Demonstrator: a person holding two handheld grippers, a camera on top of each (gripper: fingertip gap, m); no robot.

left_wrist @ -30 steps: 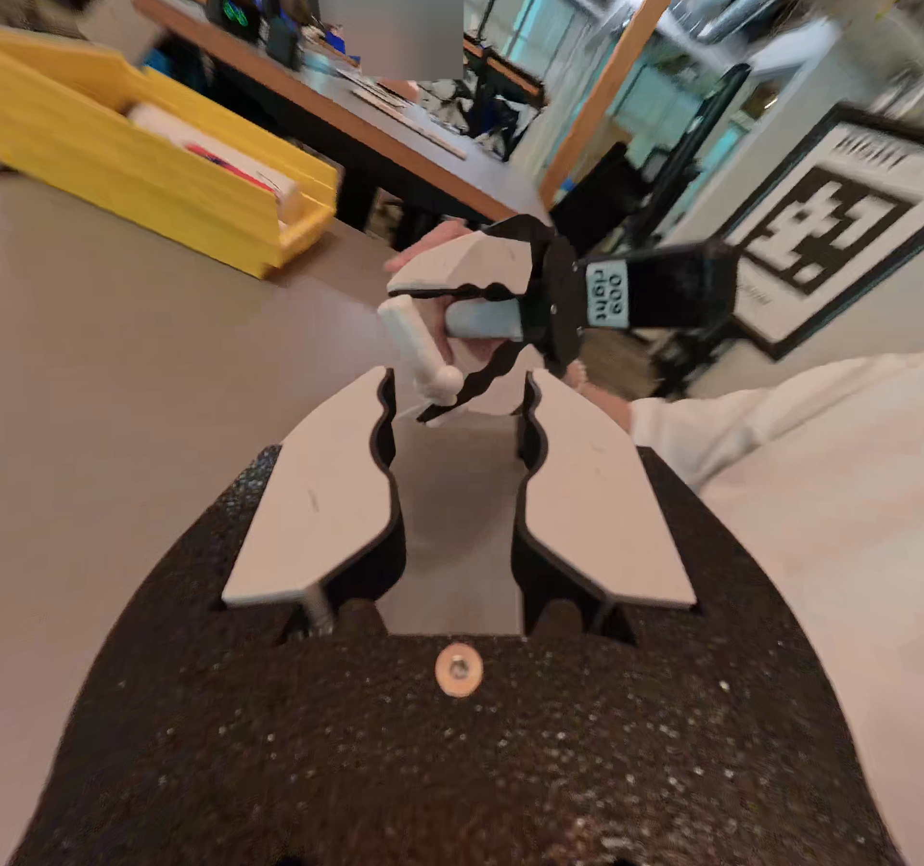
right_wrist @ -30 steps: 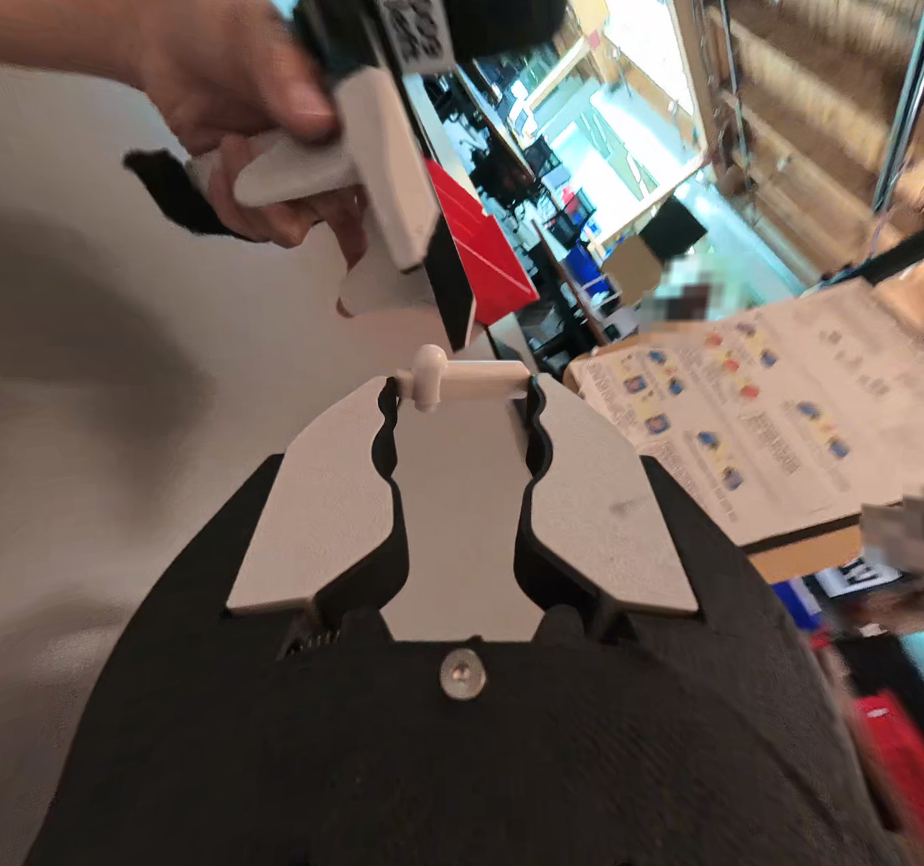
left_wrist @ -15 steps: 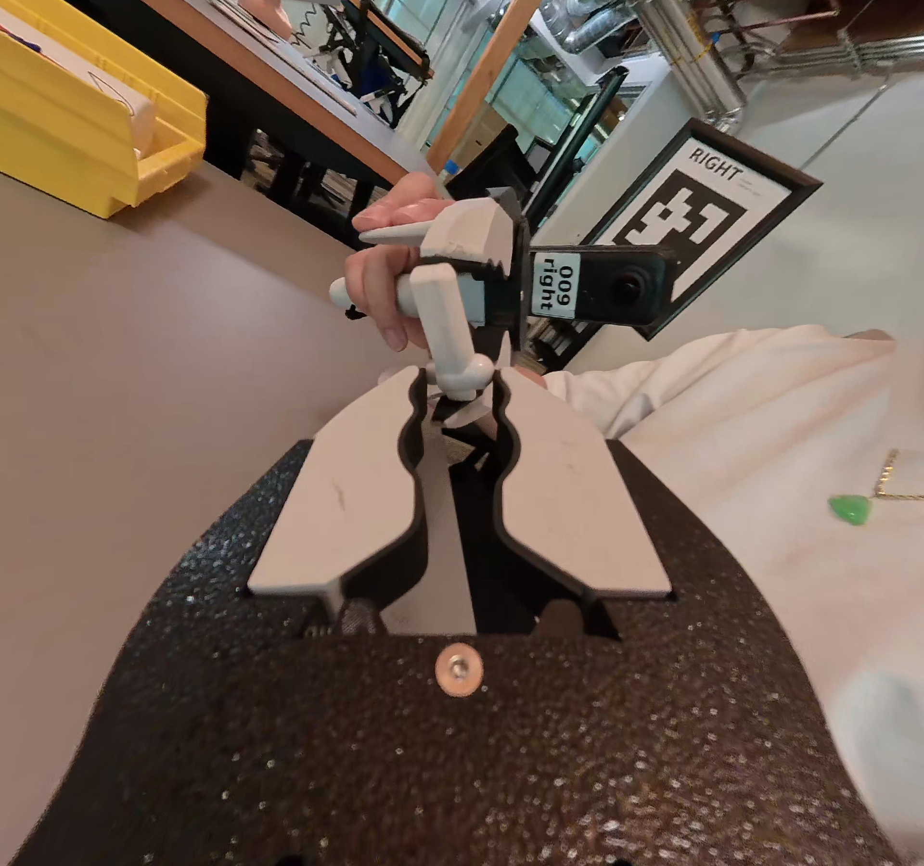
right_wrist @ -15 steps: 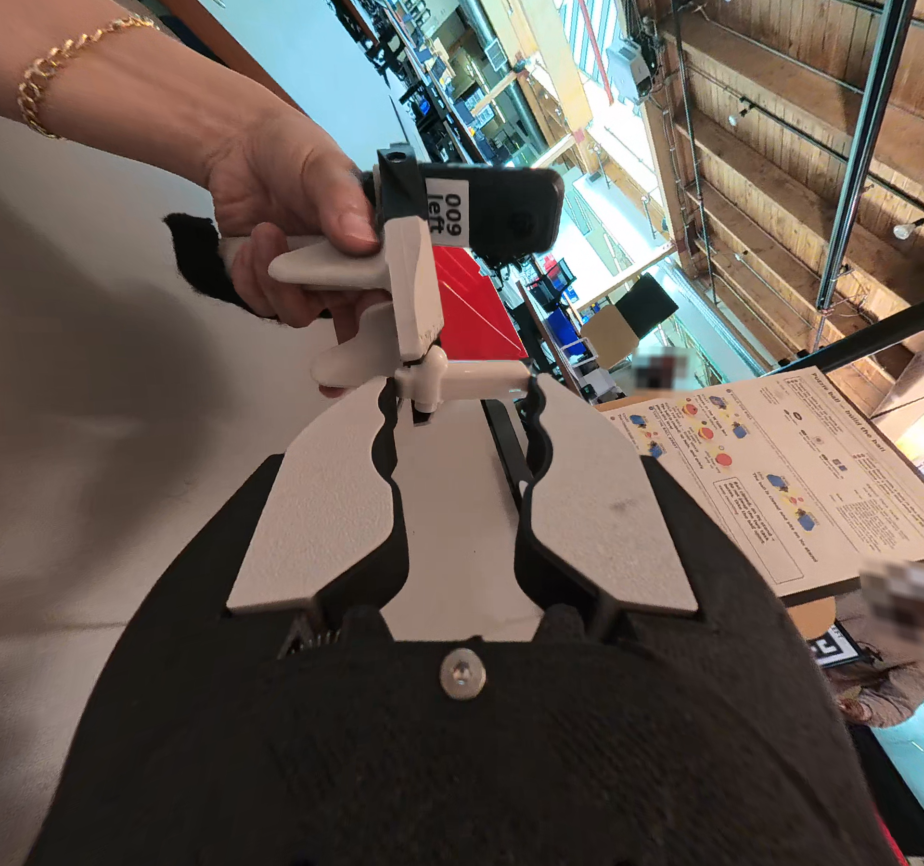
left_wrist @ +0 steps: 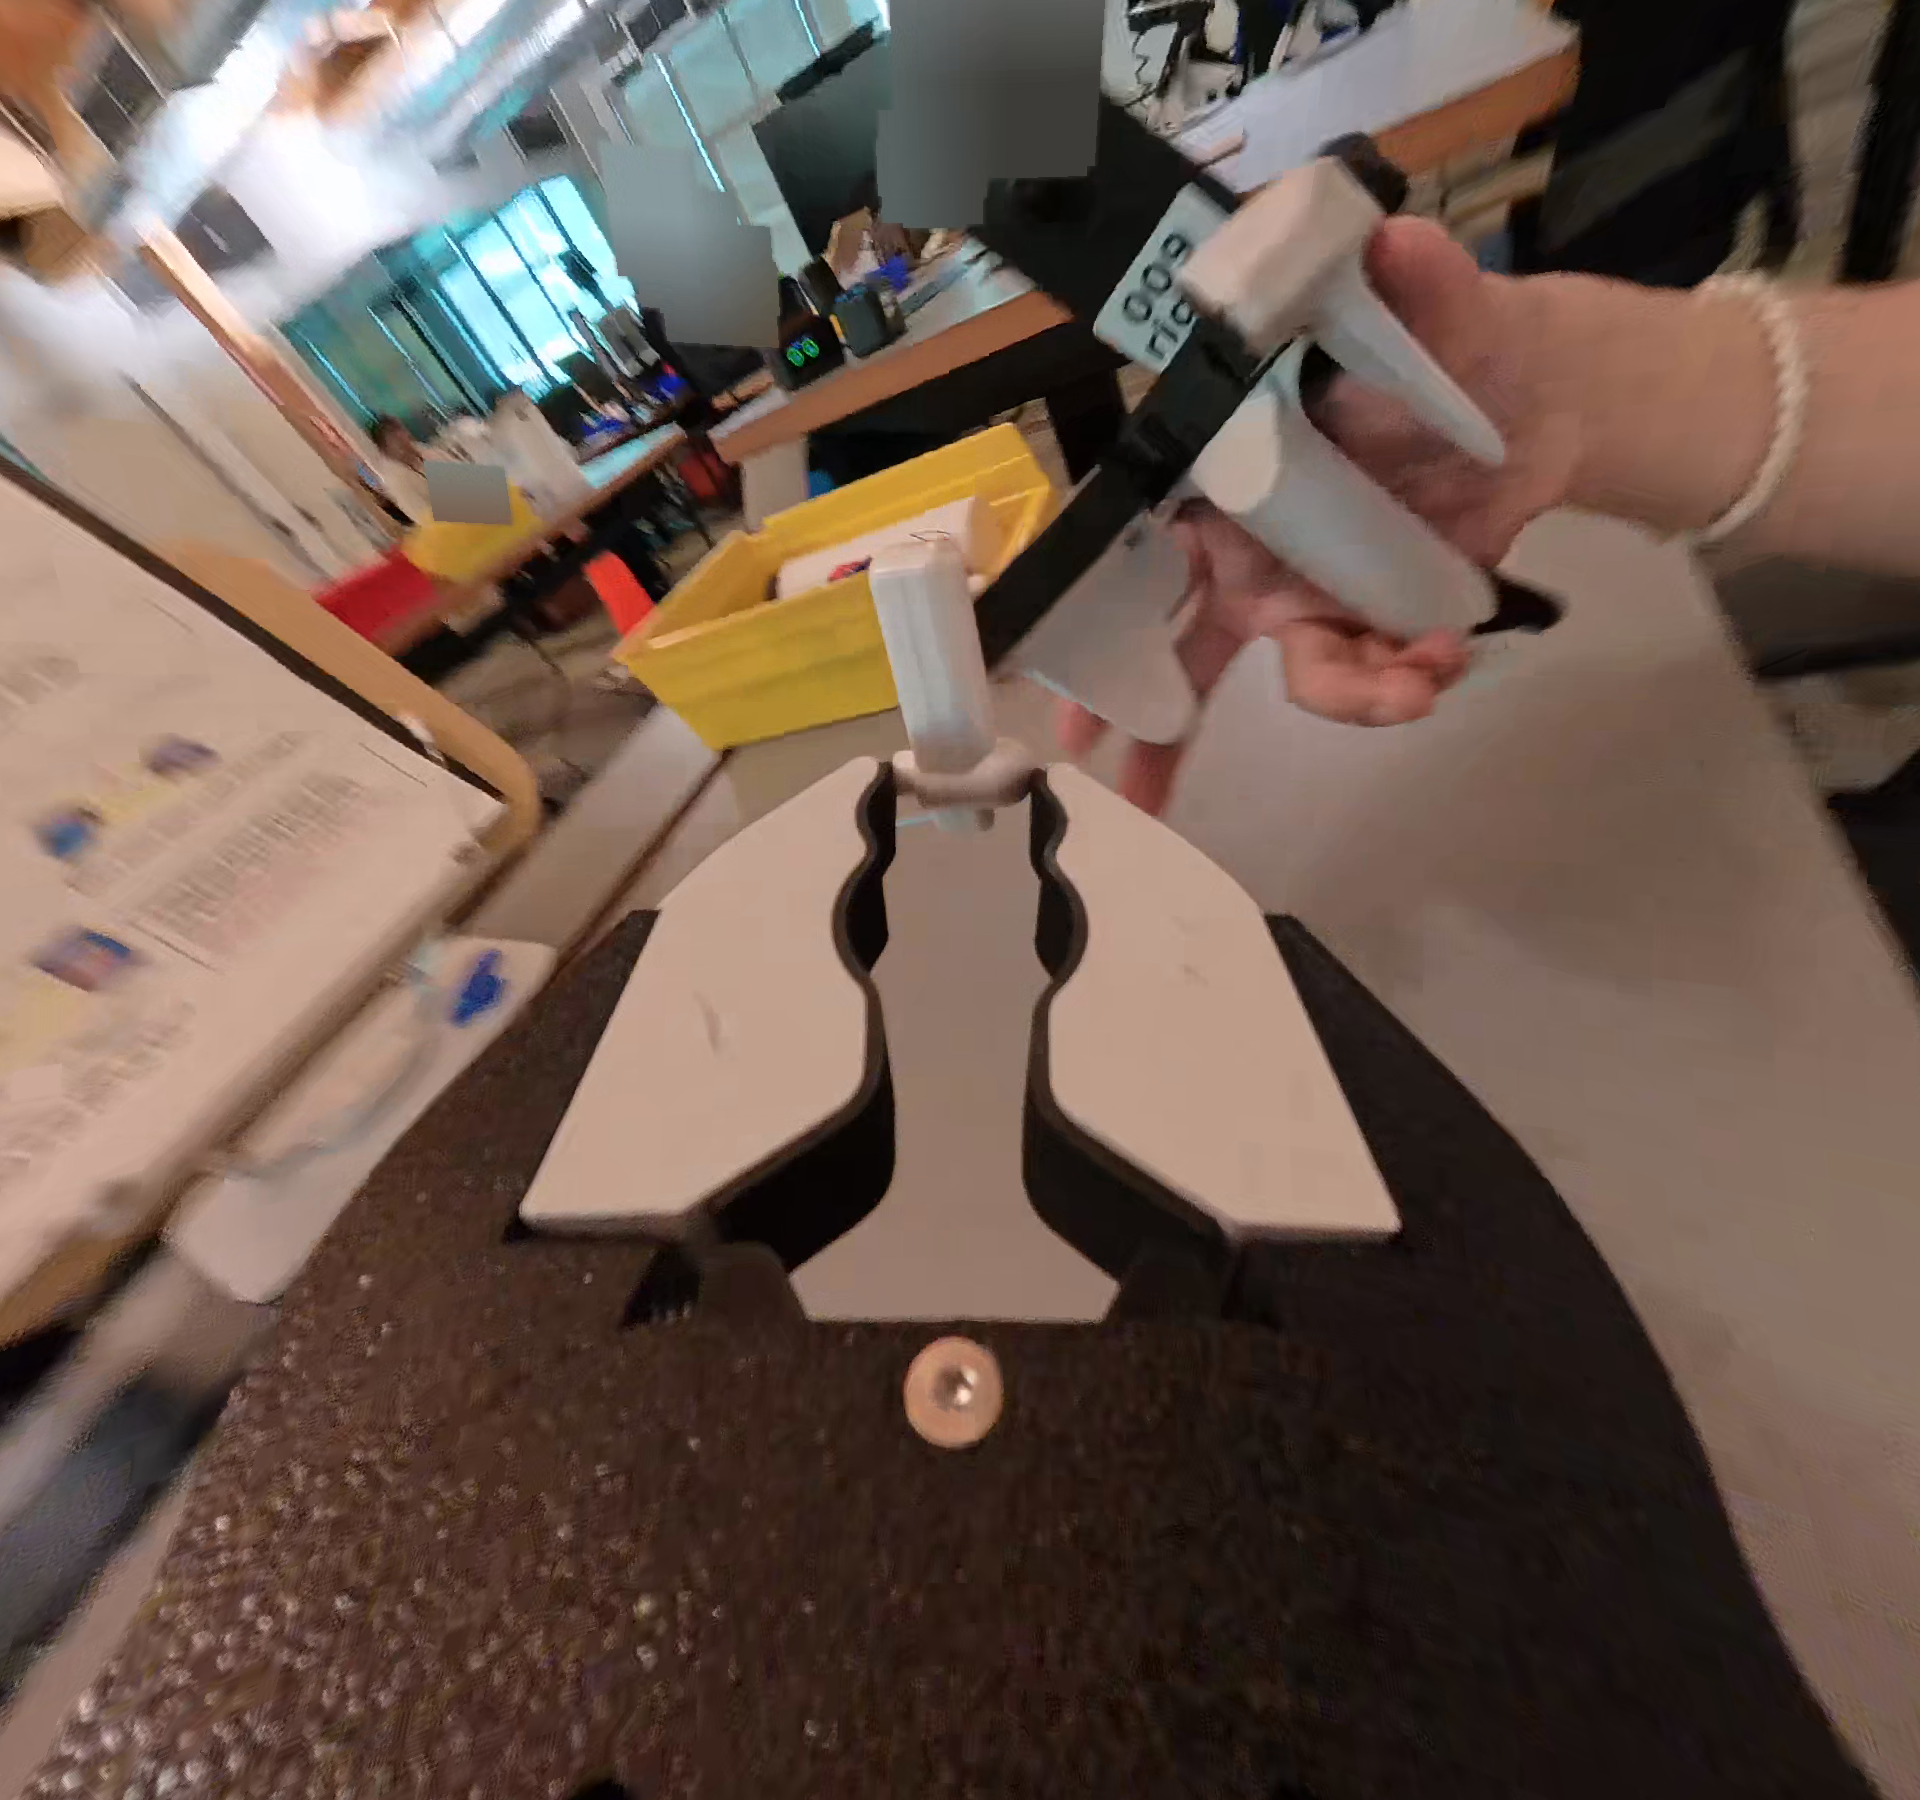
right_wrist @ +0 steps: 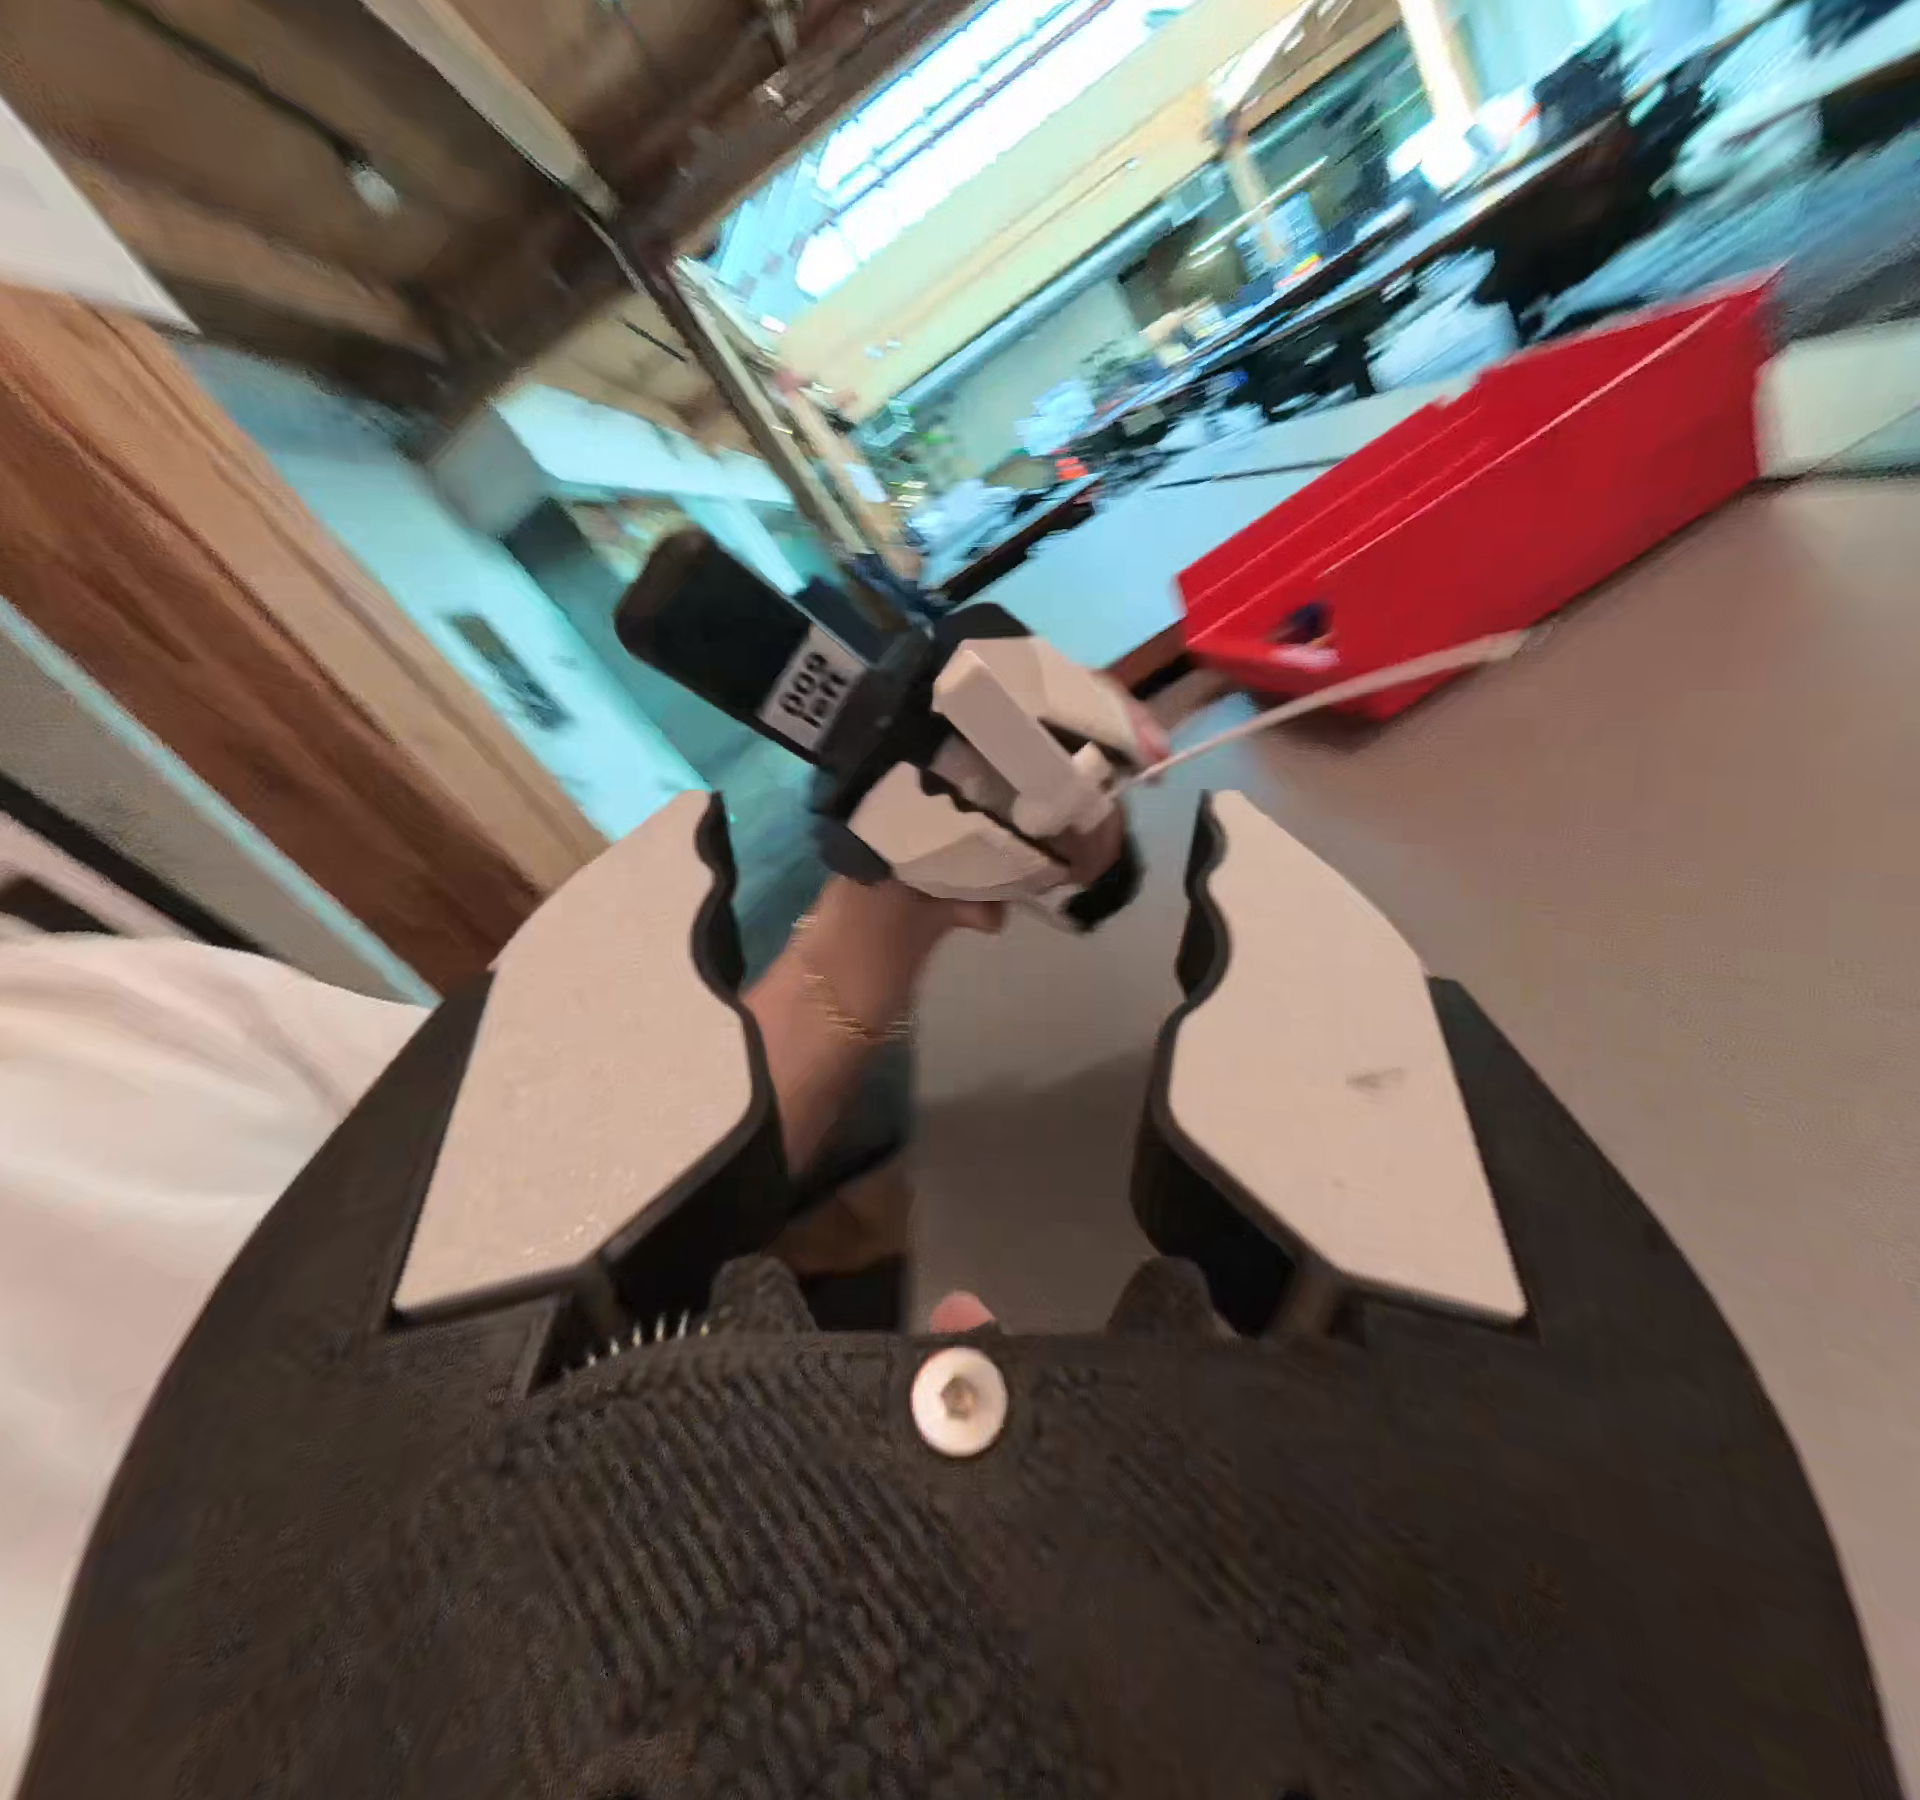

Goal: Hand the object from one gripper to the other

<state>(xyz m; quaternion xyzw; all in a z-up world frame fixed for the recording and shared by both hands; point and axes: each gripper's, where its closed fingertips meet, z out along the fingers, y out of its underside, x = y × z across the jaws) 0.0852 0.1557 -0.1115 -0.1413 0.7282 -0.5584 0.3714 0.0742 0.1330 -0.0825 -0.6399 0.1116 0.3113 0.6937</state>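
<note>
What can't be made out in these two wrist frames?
- White object, left wrist view: its lower end is pinched between the left gripper fingertips, so that end's shape is hidden.
- Same object, right wrist view: small and motion-blurred.
- Yellow bin contents, left wrist view: blocked by the bin wall and the object.
- Red bin contents, right wrist view: blurred.
- Right gripper: open, nothing between the fingers.

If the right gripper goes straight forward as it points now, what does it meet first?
Probably the left gripper, which holds the white object straight ahead of the open right gripper. Depth is unclear.
</note>
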